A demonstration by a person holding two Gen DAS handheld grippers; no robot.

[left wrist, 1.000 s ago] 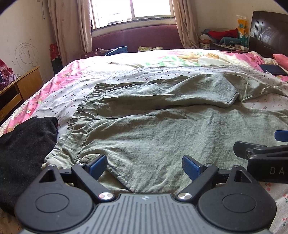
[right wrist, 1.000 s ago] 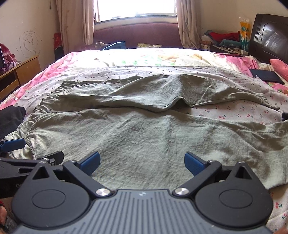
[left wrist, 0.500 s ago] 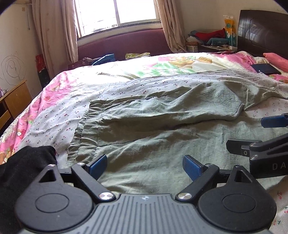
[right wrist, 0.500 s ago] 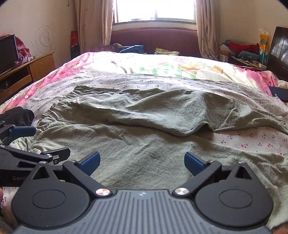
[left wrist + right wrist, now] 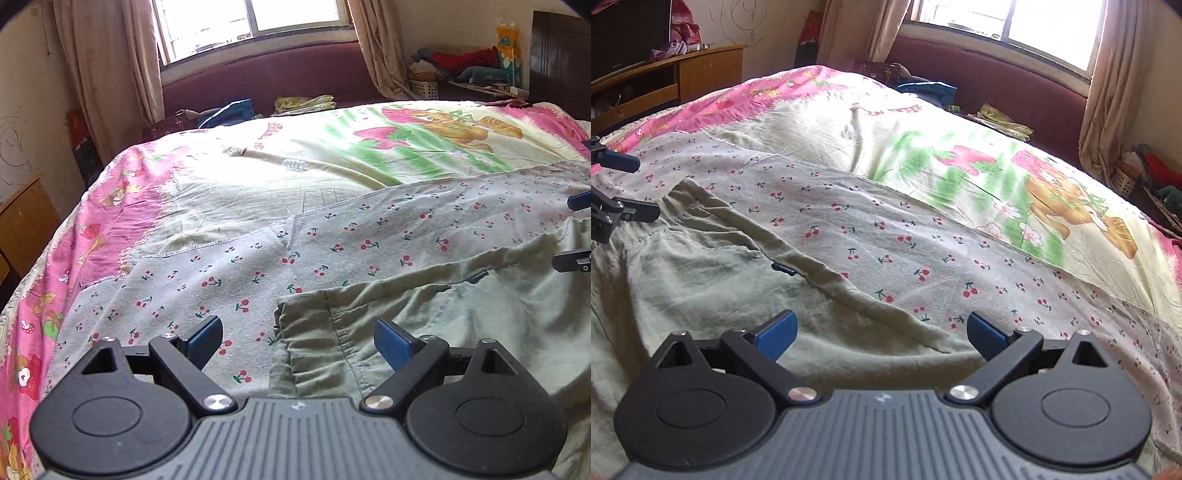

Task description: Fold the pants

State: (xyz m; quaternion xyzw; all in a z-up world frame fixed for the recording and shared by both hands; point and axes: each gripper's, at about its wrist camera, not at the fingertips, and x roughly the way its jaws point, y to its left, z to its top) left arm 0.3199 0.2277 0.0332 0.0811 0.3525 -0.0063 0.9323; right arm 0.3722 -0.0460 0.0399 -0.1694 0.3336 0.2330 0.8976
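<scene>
Your left gripper (image 5: 297,341) has its blue-padded jaws spread wide, holding nothing, poised over the corner of the green pants (image 5: 424,325) where the stitched waistband edge (image 5: 343,332) meets the cherry-print sheet (image 5: 258,266). The left pad sits over bare sheet, the right pad over the pants cloth; whether either touches the fabric you cannot tell.

Your right gripper (image 5: 882,332) is likewise spread apart and empty, placed over the far edge of the pants (image 5: 720,273), where the cloth runs in a slanting fold toward the sheet (image 5: 923,240). A small dark label (image 5: 783,268) lies on the pants near that fold. In the right wrist view your other gripper's fingers (image 5: 618,162) show at the left border.

Beyond the pants' edge the sheet lies open, and past its stitched hem comes the cartoon-print bedspread (image 5: 369,147), sunlit, with a small clear object (image 5: 294,165) lying on it.

Around the bed: a maroon padded bench (image 5: 295,74) under the window (image 5: 251,18), with clothes on it; curtains (image 5: 110,66) at both sides; a wooden cabinet (image 5: 701,74) at the left; a white basket (image 5: 423,88) at the right, its contents unclear, with piled clothes just behind it.
</scene>
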